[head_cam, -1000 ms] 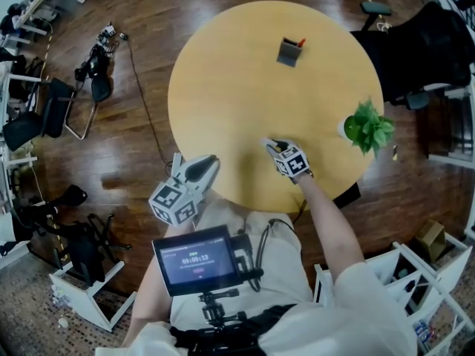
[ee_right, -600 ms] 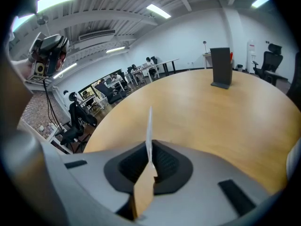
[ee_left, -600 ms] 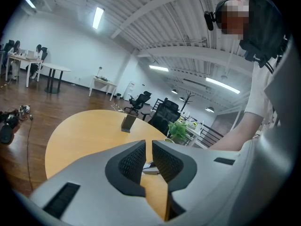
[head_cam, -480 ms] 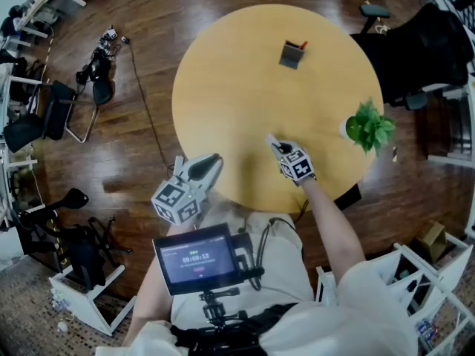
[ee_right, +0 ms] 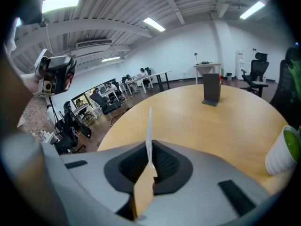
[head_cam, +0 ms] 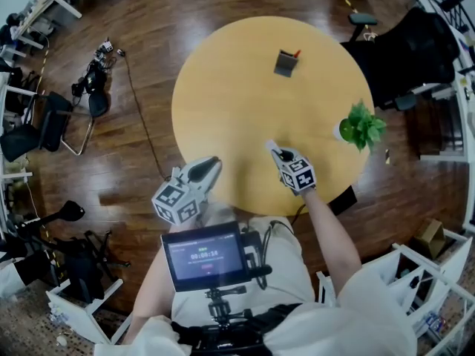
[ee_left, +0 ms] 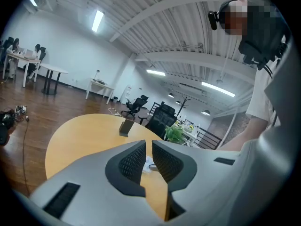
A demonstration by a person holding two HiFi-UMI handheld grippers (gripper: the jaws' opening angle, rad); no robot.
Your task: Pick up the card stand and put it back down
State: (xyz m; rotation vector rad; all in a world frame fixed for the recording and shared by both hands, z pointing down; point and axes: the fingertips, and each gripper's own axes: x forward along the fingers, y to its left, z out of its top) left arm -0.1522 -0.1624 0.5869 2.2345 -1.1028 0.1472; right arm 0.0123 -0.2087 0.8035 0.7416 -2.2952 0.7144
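The card stand (head_cam: 285, 63) is a dark grey upright holder with something red in it, on the far side of the round yellow table (head_cam: 223, 102). It also shows as the grey card stand (ee_right: 211, 88) in the right gripper view and as the small card stand (ee_left: 126, 126) in the left gripper view. My right gripper (head_cam: 273, 148) rests low over the table's near part, well short of the stand. That right gripper (ee_right: 150, 160) is shut on a thin white card (ee_right: 149, 126) seen edge-on. My left gripper (head_cam: 211, 162) hangs at the table's near edge; the left gripper (ee_left: 148, 149) shows a narrow gap with nothing in it.
A green potted plant (head_cam: 361, 125) stands at the table's right edge, its white pot (ee_right: 283, 150) close on my right. Black office chairs (head_cam: 404, 50) crowd the far right. Cables and gear (head_cam: 93, 76) lie on the wooden floor at left. A white rack (head_cam: 415, 273) stands behind me.
The right gripper's jaws have closed together on the white card. Both grippers stay in nearly the same places; the head view has shifted a little.
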